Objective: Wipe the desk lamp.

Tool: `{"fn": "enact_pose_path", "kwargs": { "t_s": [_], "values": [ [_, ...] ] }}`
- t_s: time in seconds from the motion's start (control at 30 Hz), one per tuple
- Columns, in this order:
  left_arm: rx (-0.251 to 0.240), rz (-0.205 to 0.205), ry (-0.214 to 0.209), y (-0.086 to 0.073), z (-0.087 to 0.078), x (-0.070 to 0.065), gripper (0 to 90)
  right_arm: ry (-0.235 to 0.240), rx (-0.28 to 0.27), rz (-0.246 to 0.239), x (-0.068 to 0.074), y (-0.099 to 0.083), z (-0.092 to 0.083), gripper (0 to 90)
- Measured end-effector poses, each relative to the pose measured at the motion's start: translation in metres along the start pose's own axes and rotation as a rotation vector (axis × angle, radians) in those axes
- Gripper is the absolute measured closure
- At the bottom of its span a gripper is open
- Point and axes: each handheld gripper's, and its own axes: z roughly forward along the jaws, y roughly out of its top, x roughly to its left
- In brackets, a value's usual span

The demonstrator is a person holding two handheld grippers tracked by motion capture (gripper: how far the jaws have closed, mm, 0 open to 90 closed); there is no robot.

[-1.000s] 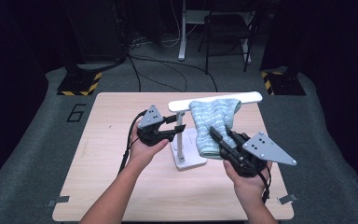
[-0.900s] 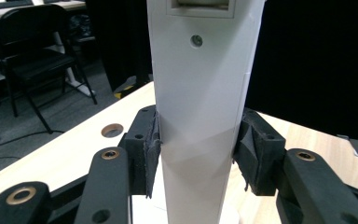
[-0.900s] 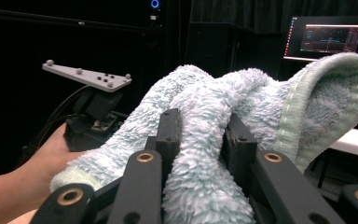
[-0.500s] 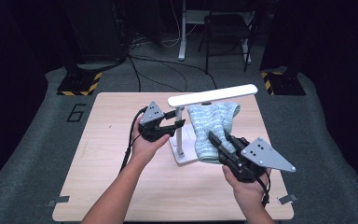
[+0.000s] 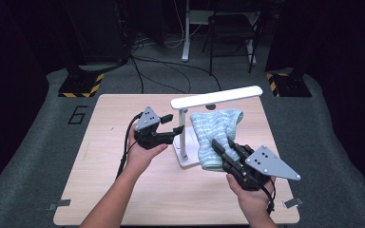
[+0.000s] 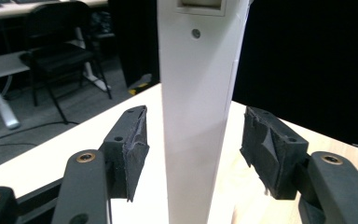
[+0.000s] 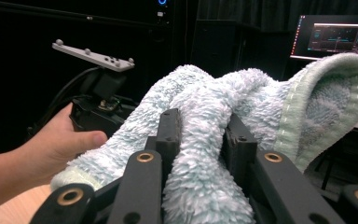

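Item: a white desk lamp (image 5: 186,137) on the table (image 5: 100,190), its post between our left gripper (image 5: 171,124)'s just-opened, untouching jaws, presumably steadied for wiping; our right gripper (image 5: 221,148) clenched the blue towel (image 5: 216,130) just beside the post.

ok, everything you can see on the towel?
The towel is pale blue-green fluffy terry with a stitched hem. It lies bunched lengthwise on the table, right beside the white lamp's base, and its near end is lifted and pinched between the right gripper's jaws. A fold loops up at the far end.
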Motion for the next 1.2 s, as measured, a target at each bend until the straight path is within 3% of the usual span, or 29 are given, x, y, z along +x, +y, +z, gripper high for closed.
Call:
{"fn": "enact_pose_path", "kwargs": {
  "t_s": [0.3,0.4,0.7,0.87,1.2],
  "values": [
    [-0.01,-0.056,0.042,-0.018,-0.031,0.01,40.2,0.039,0.018,0.002,0.011,-0.017,0.003,71.6],
    [0.002,-0.046,0.06,-0.027,-0.043,0.011,39.8,0.055,0.033,0.009,0.015,-0.029,0.007,71.6],
    [0.01,-0.043,0.095,-0.062,-0.078,0.014,39.1,0.073,0.122,0.061,0.019,-0.076,0.016,71.6],
    [0.04,-0.028,0.122,-0.076,-0.088,0.015,39.9,0.08,0.176,0.05,0.027,-0.107,0.028,71.5],
    [0.052,-0.096,0.206,-0.101,-0.101,0.024,39.9,0.093,0.257,0.06,0.036,-0.151,0.053,71.4]
  ]
}}
